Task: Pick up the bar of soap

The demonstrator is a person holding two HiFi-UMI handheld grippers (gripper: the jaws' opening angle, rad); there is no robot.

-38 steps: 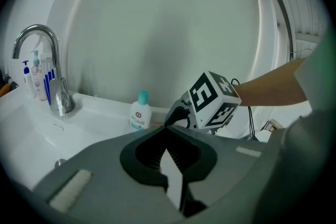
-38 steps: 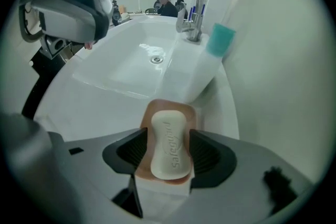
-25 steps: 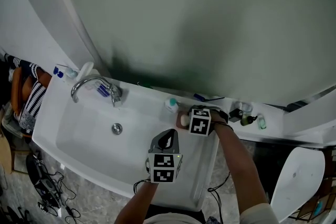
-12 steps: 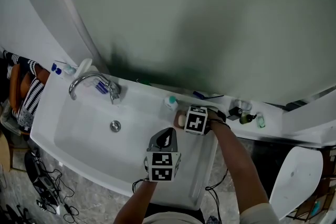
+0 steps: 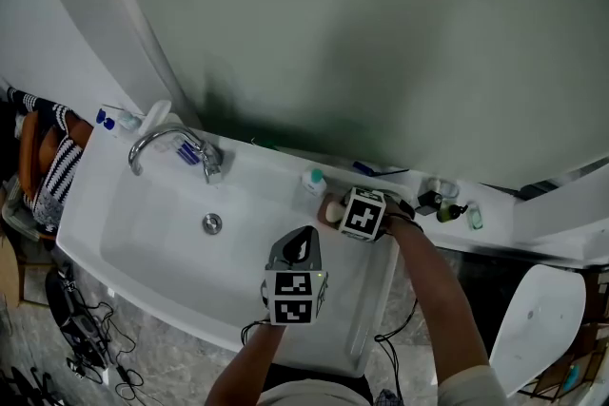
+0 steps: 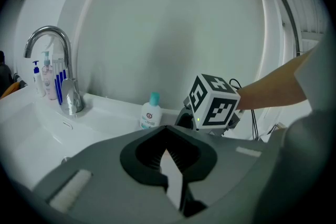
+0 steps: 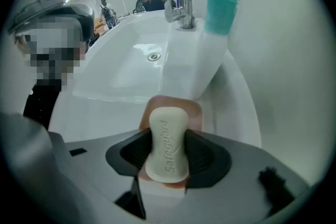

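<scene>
Right claw (image 7: 167, 161) has just been closing; its pads pinch the bar of soap (image 7: 167, 136) at its waist, on the dish (image 7: 196, 112). Left claw (image 6: 171, 168) together, empty. I'll squeeze gently, then lift straight up.

Pretty clearly a bathroom: long white sink (image 5: 143, 233) with a chrome tap (image 5: 166, 143), pump bottles (image 6: 48, 86) tucked beside it, a little teal-capped bottle (image 5: 313, 181) and a bar of soap (image 7: 168, 139) on a pink dish (image 7: 195, 115) along the ledge. More small bottles (image 5: 447, 214) sit further down — plain pale wall (image 5: 381, 33) behind it all.
</scene>
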